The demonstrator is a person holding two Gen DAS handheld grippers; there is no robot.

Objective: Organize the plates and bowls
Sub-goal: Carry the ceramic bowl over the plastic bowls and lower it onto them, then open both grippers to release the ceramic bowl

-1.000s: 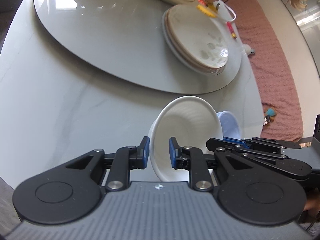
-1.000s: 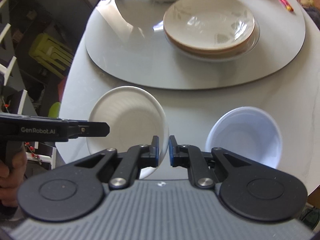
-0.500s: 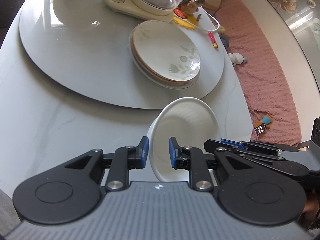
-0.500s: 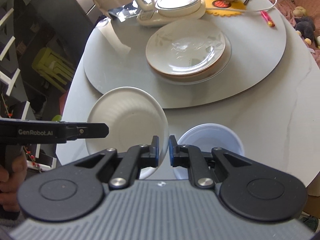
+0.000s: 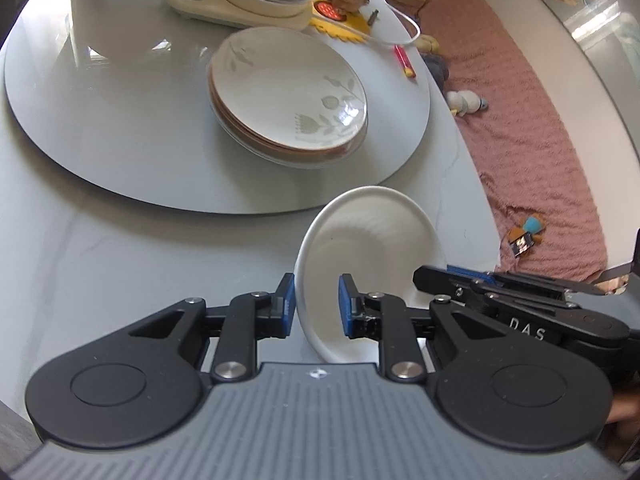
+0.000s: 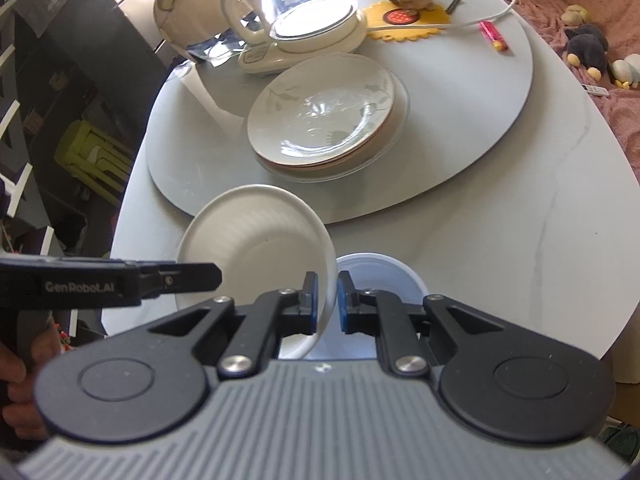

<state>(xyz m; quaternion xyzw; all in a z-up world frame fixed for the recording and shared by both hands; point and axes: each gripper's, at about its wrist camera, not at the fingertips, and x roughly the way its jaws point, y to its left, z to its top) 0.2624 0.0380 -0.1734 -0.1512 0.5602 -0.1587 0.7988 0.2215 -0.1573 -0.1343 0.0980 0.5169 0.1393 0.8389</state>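
Observation:
A white bowl (image 5: 372,248) hangs tilted in the air, held from two sides. My left gripper (image 5: 316,304) is shut on its near rim, one blue pad outside and one inside. My right gripper (image 6: 328,300) is shut on the opposite rim of the same white bowl (image 6: 256,248). Each gripper shows side-on in the other's view, the right gripper (image 5: 424,278) and the left gripper (image 6: 212,278). A pale blue bowl (image 6: 384,276) stands on the table just under the white one, partly hidden by my right fingers. A stack of leaf-patterned plates (image 5: 288,88) rests on the grey turntable (image 5: 120,120).
A glass kettle on a cream base (image 6: 296,4) and a cream pot (image 6: 188,4) stand at the turntable's far side, with a yellow mat (image 6: 408,20) and a red pen (image 6: 494,36). The table edge (image 6: 624,280) runs right; a pink cover (image 5: 540,140) with toys lies beyond.
Both grippers have carried the white bowl to the right and upward. The pale blue bowl, earlier off to the right, now lies under the white bowl. More of the far table shows.

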